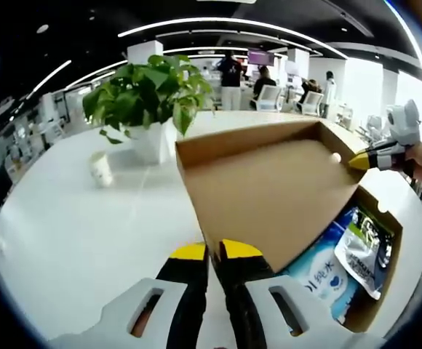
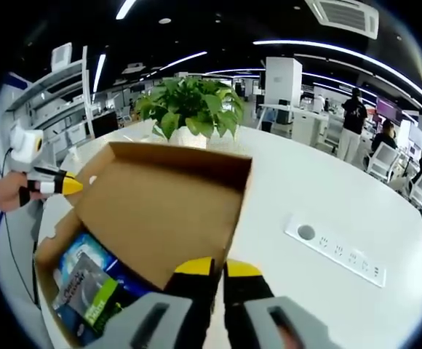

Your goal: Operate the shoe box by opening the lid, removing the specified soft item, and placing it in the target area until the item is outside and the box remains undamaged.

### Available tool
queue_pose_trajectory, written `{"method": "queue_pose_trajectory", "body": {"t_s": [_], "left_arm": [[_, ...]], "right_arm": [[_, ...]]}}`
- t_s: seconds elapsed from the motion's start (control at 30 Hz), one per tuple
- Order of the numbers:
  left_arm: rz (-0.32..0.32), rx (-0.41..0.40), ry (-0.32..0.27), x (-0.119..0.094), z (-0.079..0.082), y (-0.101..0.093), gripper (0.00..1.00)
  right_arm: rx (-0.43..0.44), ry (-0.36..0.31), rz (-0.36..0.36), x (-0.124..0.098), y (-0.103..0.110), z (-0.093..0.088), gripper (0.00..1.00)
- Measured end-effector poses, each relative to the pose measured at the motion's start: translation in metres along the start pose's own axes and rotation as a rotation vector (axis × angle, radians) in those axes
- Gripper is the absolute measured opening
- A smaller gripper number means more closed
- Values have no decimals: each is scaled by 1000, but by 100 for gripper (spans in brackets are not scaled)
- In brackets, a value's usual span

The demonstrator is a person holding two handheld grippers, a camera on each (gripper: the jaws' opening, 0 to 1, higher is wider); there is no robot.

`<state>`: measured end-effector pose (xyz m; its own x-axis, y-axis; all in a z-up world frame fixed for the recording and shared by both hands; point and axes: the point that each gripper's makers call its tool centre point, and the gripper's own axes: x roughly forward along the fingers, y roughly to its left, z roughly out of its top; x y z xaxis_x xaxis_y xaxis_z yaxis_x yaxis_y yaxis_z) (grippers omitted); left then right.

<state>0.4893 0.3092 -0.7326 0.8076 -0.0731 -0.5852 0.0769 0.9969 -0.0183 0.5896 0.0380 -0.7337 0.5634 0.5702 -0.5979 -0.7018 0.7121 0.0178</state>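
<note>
Both tools pinch the raised lid (image 1: 269,182) edges: left tool (image 1: 216,251) bottom centre, right tool (image 2: 218,267) too. Packets (image 1: 349,254) sit inside the box (image 1: 375,305), lower right.

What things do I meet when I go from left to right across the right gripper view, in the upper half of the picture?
Other gripper's yellow tip → potted plant → white pillar → standing person → socket strip, which lies lower on the white table.

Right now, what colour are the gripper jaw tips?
Yellow tips on black jaws, clearest in the left gripper view on the left gripper.
</note>
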Motion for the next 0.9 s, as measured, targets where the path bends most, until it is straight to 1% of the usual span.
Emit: {"method": "queue_pose_trajectory", "body": {"t_s": [0.1,0.9], "left_arm": [[-1,-1,2,1,0,0,4],[4,-12,36,9,-5,0,6]], "right_arm": [[10,0,-1,1,-1,0,0],[12,15,4,10,-2,-3,0]]}}
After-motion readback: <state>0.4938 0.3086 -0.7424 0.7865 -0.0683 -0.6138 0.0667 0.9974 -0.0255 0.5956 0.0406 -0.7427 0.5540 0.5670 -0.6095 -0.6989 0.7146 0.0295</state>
